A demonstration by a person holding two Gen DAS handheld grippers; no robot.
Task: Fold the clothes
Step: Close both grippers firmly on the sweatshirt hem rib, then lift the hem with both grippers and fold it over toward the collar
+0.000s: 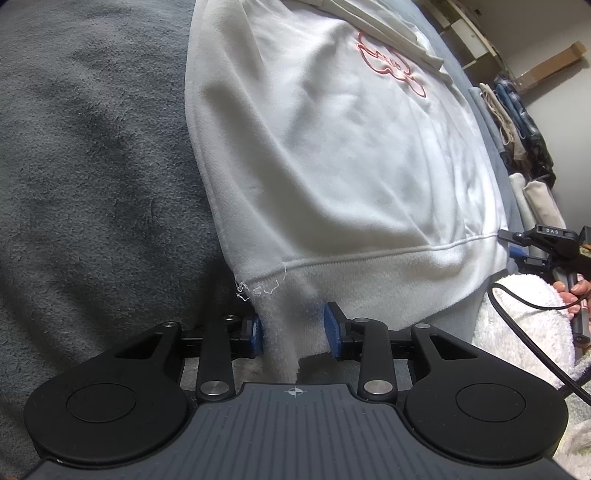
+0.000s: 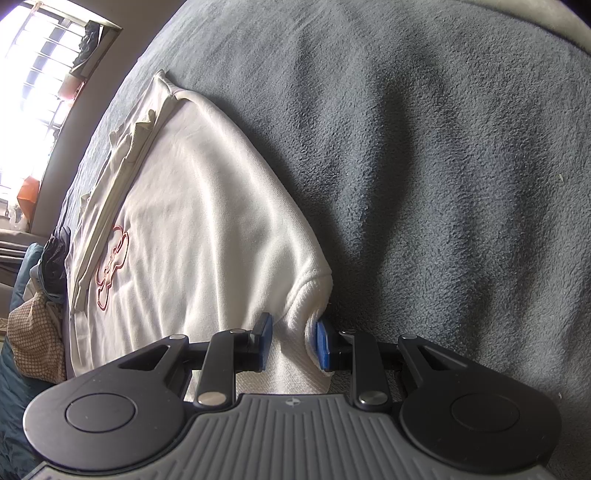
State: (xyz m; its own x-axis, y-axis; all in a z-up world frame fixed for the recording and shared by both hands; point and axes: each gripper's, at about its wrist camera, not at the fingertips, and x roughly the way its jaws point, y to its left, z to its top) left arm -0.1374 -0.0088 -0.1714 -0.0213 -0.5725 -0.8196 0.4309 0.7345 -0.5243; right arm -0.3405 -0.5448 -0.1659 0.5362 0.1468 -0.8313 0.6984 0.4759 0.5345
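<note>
A white sweatshirt (image 1: 351, 155) with a red outline logo (image 1: 391, 66) lies flat on a grey fleece blanket (image 1: 92, 166), and a beige garment (image 1: 373, 22) rests across its far end. My left gripper (image 1: 293, 336) is shut on the hem's left corner, with the ribbed cloth bunched between the blue pads (image 1: 255, 334). In the right wrist view the same sweatshirt (image 2: 192, 221) stretches away to the left. There my right gripper (image 2: 293, 343) is shut on the hem's other corner (image 2: 306, 299). The right gripper (image 1: 513, 240) also shows at the left wrist view's right edge, held by a hand (image 1: 572, 291).
Stacked clothes (image 1: 517, 118) and shelving (image 1: 469, 37) stand beyond the blanket's right side. A fluffy white cloth (image 1: 524, 332) and a black cable (image 1: 517, 314) sit near the hand. A bright barred window (image 2: 37, 92) and a clothes heap (image 2: 40, 314) lie at the left. Grey blanket (image 2: 443, 184) spreads rightward.
</note>
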